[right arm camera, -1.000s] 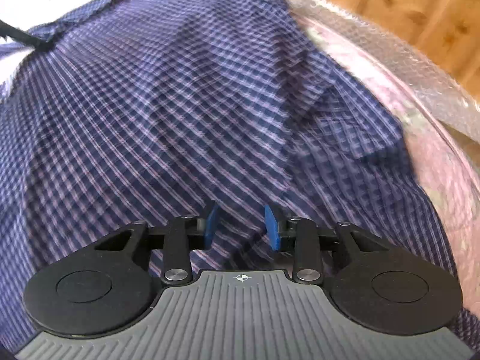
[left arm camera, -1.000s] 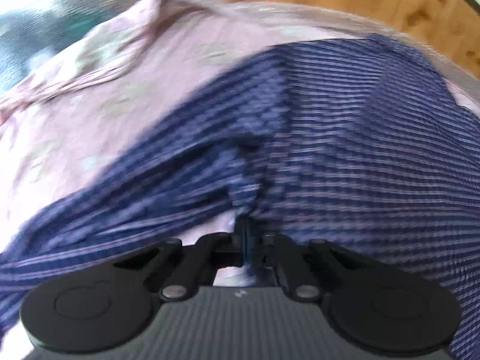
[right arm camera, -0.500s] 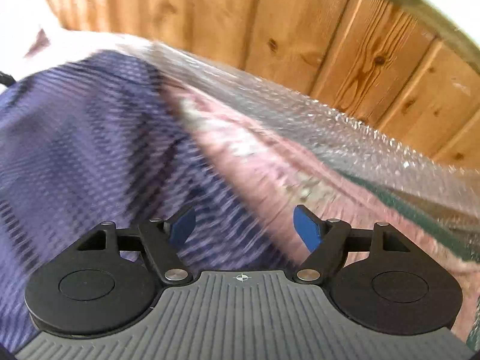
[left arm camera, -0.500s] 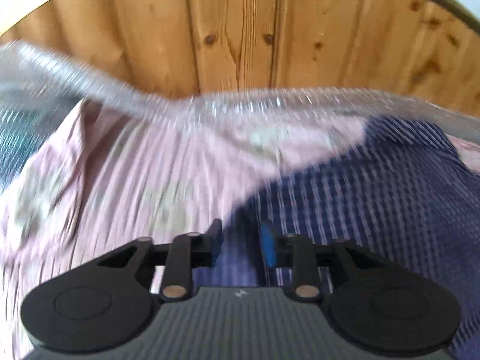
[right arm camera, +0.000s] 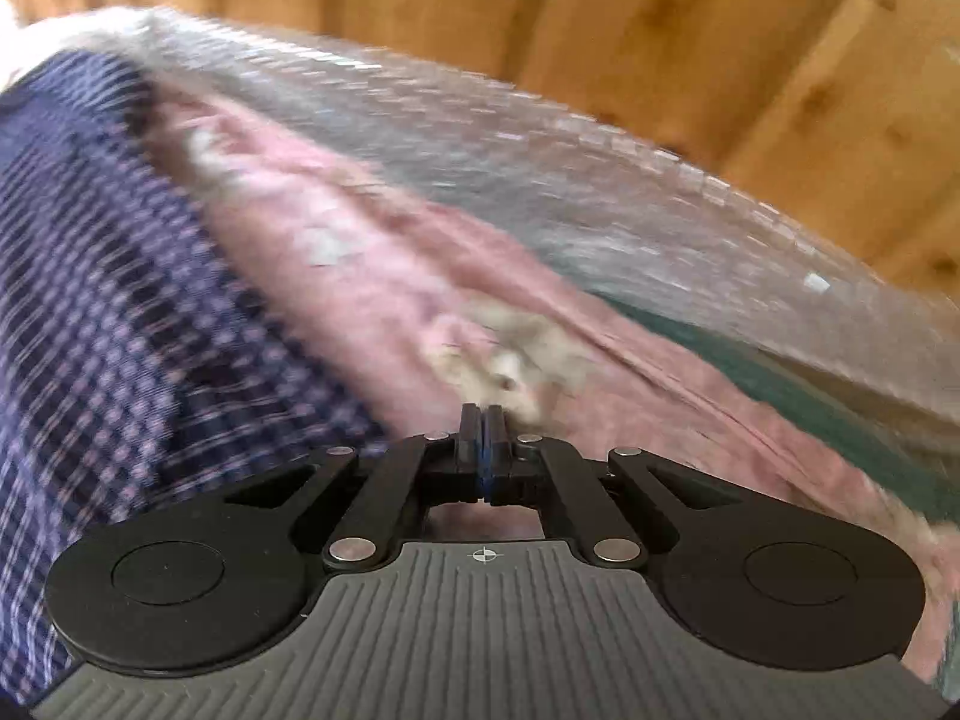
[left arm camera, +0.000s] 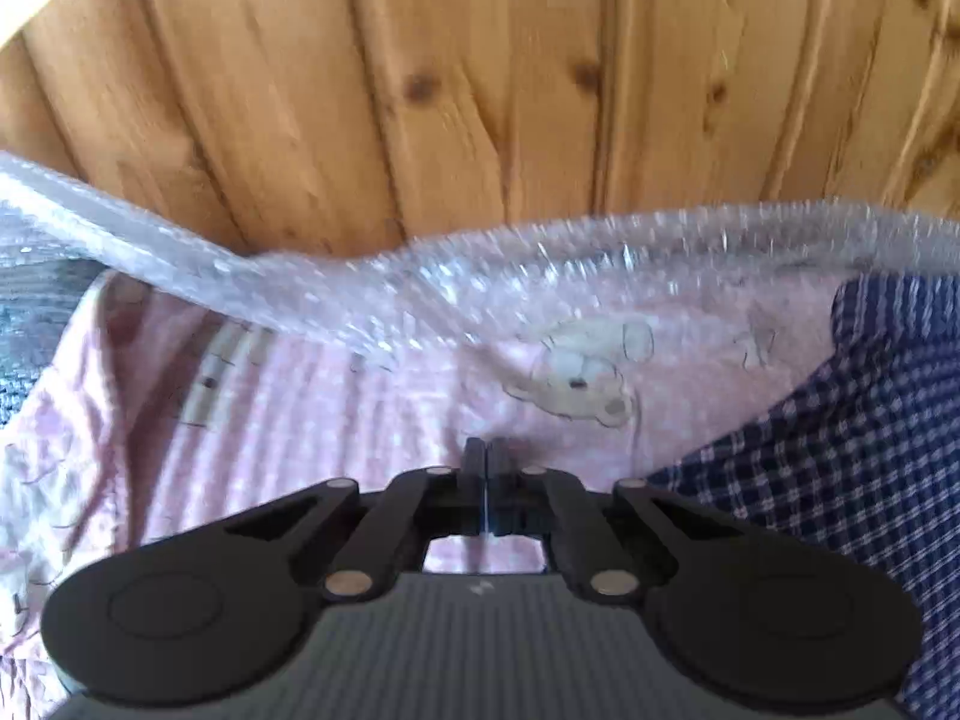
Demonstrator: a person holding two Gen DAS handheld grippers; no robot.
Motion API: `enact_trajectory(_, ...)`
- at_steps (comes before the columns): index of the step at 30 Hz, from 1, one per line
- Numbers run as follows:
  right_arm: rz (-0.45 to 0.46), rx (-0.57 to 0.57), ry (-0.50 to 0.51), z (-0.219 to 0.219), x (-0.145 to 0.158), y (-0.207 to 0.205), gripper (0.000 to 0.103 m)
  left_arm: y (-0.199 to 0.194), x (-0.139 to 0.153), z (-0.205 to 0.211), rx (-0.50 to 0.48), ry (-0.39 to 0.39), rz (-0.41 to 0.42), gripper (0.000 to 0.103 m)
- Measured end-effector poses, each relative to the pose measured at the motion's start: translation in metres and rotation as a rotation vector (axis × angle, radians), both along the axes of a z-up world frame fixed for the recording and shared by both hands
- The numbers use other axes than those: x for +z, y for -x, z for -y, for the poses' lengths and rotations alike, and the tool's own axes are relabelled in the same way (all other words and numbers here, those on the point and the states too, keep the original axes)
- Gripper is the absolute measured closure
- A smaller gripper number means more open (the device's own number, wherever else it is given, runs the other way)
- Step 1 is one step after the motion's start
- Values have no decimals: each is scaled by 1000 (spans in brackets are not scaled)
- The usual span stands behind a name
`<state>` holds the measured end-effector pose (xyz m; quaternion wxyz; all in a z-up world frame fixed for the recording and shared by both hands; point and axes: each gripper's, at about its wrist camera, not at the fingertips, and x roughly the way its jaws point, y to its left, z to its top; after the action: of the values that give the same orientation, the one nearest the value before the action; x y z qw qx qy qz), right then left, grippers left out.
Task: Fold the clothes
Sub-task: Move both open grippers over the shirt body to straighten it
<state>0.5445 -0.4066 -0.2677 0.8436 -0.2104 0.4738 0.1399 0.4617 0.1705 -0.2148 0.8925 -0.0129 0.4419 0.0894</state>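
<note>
Closest to me on the left wrist view, the left gripper [left arm camera: 485, 456] has just been closing and now its jaws meet with nothing between them; I see only a thin line of light where the pads come together. Its tips hang over the pink printed cloth [left arm camera: 372, 420], which fills the near and middle ground and carries a pale bear figure [left arm camera: 576, 381] just beyond the tips. To the right of it lies the navy checked shirt [left arm camera: 852, 432], its edge lapping onto the pink cloth, clear of the left gripper.

On the right wrist view the right gripper [right arm camera: 482, 420] has also just been closing; its blue pads press flat against each other and hold nothing. Here the navy checked shirt [right arm camera: 120, 324] takes up the whole left side, beside the gripper but not under its tips, which point at the pink printed cloth [right arm camera: 372, 276]. This view is smeared by motion, so I cannot read the folds well.

Further out, a sheet of bubble wrap [left arm camera: 480, 276] runs across the far edge of the cloth in both views, and on the right view a strip of dark green fabric [right arm camera: 780, 378] shows between it and the pink cloth. Behind everything stands a knotty wooden plank wall [left arm camera: 480, 78].
</note>
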Motion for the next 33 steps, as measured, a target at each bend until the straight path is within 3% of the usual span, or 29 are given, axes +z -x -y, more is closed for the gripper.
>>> enact_trajectory(3, 75, 83, -58, -19, 36, 34, 94, 40, 35, 5, -52, 145, 90, 92)
enact_trajectory(5, 53, 191, -154, -39, 49, 60, 85, 59, 23, 15, -139, 181, 12, 87)
enact_trajectory(6, 20, 264, -192, -52, 47, 73, 77, 68, 16, 20, -182, 198, -31, 87)
enact_trajectory(7, -6, 327, -208, -62, 42, 83, 59, 74, 0, 17, -184, 163, -88, 88)
enact_trajectory(8, -23, 365, -178, -66, 30, 91, 58, 81, -17, 12, -178, 118, -147, 91)
enact_trajectory(9, -37, 388, -126, -66, 15, 99, 59, 90, -23, -1, -172, 131, -128, 91)
enact_trajectory(10, -46, 382, -109, -57, 5, 102, 58, 95, -22, -14, -127, 131, -129, 95)
enact_trajectory(11, -52, 353, -120, -42, -3, 103, 50, 99, -20, -27, -76, 125, -138, 100)
enact_trajectory(13, -86, 244, -147, -7, -5, 97, 46, 109, -9, -41, -24, 128, -127, 98)
enact_trajectory(15, -90, 185, -98, 10, 3, 98, 52, 124, 13, -40, -42, 147, -78, 97)
enact_trajectory(17, -75, 187, -58, 7, 20, 105, 65, 139, 28, -15, -131, 201, -39, 87)
enact_trajectory(20, -80, 287, -200, -22, 49, 138, 66, 159, 13, 30, -285, 233, -111, 82)
enact_trajectory(21, -107, 340, -207, -33, 47, 153, 66, 163, 2, 40, -304, 200, -149, 83)
enact_trajectory(23, -155, 418, -179, -42, 34, 179, 67, 173, -20, 32, -274, 151, -187, 92)
enact_trajectory(24, -158, 416, -162, -30, 26, 186, 66, 176, -22, 22, -249, 176, -181, 93)
enact_trajectory(25, -160, 413, -146, -19, 19, 193, 62, 178, -19, 15, -206, 163, -186, 100)
enact_trajectory(26, -163, 410, -129, -7, 12, 200, 61, 179, -15, 10, -159, 140, -194, 100)
enact_trajectory(30, -149, 327, -28, 19, 23, 217, 67, 199, 11, 31, -246, 229, -129, 92)
enact_trajectory(33, -134, 385, -131, -5, 43, 249, 68, 215, -1, 63, -350, 227, -177, 87)
